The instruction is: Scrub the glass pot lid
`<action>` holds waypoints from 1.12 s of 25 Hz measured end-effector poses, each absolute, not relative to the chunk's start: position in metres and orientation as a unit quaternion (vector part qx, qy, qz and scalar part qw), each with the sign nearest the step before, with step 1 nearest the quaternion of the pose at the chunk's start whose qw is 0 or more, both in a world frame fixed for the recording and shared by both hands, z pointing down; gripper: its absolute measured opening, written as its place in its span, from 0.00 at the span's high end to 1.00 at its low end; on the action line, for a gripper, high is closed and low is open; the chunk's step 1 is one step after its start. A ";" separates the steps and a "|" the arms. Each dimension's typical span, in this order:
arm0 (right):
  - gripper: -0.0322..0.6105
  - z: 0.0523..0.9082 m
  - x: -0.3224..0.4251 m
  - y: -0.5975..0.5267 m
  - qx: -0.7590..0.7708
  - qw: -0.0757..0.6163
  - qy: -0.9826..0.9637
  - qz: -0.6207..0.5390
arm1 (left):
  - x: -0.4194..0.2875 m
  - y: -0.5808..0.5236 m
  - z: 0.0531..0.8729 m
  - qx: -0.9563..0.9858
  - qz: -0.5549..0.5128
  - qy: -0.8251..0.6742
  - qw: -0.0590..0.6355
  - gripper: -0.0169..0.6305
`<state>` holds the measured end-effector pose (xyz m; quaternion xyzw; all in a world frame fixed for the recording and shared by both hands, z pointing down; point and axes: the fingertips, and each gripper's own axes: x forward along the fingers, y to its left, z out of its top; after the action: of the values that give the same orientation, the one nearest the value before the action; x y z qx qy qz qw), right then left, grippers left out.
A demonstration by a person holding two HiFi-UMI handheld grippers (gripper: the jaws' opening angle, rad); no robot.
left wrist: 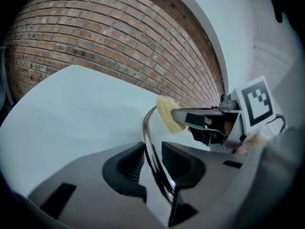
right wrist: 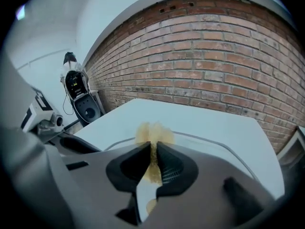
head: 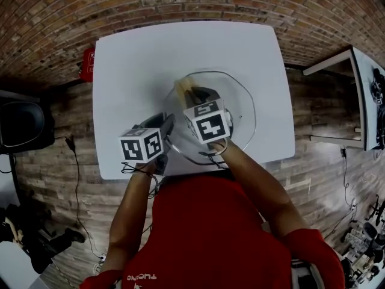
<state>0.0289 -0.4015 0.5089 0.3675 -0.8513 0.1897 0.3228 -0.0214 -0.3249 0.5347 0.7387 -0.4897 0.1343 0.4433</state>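
Glass pot lid [head: 239, 104]: round, clear, metal-rimmed.

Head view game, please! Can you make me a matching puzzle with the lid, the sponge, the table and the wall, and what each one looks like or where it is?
Things:
1. glass pot lid
2. sponge
3. table
4. wall

Match with:
A. white
B. brick
C. yellow, pinched in the right gripper
D. see-through, rim clamped in the left gripper

Pairs: 1-D, 2-C, 3-A, 4-B
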 end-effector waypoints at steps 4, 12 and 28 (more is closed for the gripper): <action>0.87 0.517 0.043 -0.408 0.383 0.346 -0.839 0.170 | -0.022 -0.327 0.534 0.741 0.136 -0.486 0.443 0.78; 0.87 0.521 0.139 -0.428 0.463 0.373 -0.784 0.177 | -0.022 -0.328 0.534 0.742 0.140 -0.484 0.442 0.78; 0.87 0.498 0.026 -0.338 0.332 0.313 -0.850 0.265 | -0.020 -0.328 0.532 0.733 0.133 -0.493 0.449 0.79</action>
<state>0.0260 -0.3375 0.4984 0.3316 -0.8497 0.2646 0.3130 -0.0197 -0.3276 0.5321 0.7335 -0.4929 0.1325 0.4489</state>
